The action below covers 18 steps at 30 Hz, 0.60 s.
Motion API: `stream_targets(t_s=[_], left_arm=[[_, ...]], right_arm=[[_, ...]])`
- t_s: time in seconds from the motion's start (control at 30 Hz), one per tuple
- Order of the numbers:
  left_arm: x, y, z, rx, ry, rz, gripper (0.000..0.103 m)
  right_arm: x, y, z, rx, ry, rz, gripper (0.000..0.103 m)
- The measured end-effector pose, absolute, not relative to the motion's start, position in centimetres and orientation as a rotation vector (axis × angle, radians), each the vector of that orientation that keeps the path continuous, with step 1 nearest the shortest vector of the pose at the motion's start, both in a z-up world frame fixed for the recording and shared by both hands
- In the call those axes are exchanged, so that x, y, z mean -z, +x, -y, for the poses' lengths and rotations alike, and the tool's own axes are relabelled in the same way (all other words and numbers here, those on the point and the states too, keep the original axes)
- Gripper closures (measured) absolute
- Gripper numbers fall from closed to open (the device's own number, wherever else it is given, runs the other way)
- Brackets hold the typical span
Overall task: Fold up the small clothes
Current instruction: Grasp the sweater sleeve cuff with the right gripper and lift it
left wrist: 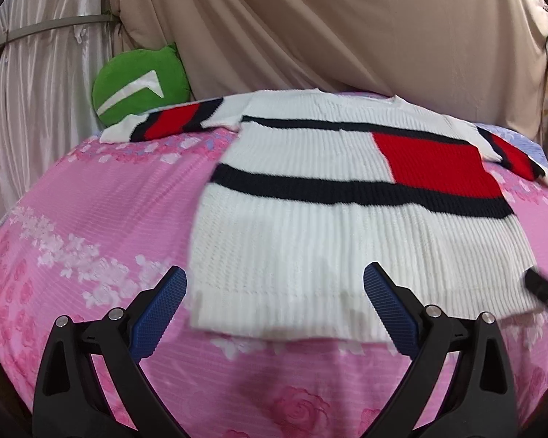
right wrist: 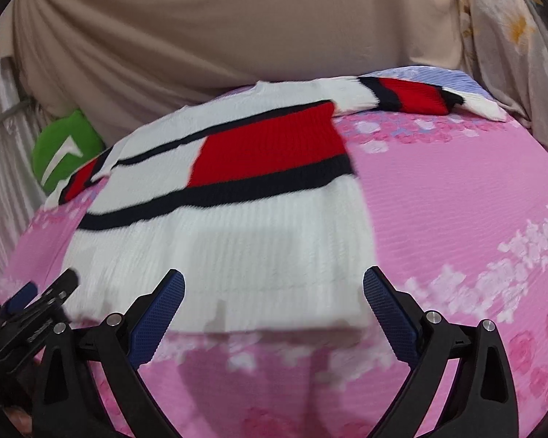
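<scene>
Left wrist: pink floral bedsheet [left wrist: 102,219], beige curtain [left wrist: 310,25] behind; both grippers' fingers spread.

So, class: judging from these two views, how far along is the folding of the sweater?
Done: the sweater lies spread flat on the pink bedspread, sleeves out to both sides. In hand: nothing yet; the left gripper and right gripper are open near the hem, empty. Left: every fold, since no sleeve or hem is turned in.

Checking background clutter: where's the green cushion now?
The green cushion sits far left in both wrist views, behind the sweater's left sleeve, at the bedspread's far edge against the curtains.
</scene>
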<state>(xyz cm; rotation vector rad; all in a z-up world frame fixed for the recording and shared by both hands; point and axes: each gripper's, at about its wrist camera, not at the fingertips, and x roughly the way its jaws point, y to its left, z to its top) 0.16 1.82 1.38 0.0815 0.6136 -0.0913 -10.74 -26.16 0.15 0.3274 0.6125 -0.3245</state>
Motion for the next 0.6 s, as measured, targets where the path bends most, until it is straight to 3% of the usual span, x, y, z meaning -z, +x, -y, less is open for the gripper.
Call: stream_targets(t_s=[0.27, 0.6], left_arm=[[-7.0, 5.3, -3.8, 0.048, 0.026, -0.575, 0.005], [-8.1, 12.1, -1.5, 0.055, 0.026, -0.582, 0.005]], right_arm=[[-5.1, -10.0, 46.4, 0.564, 0.432, -0.492, 0.007], [-1.5, -4.0, 63.6, 0.532, 0.894, -0.418, 0.018]])
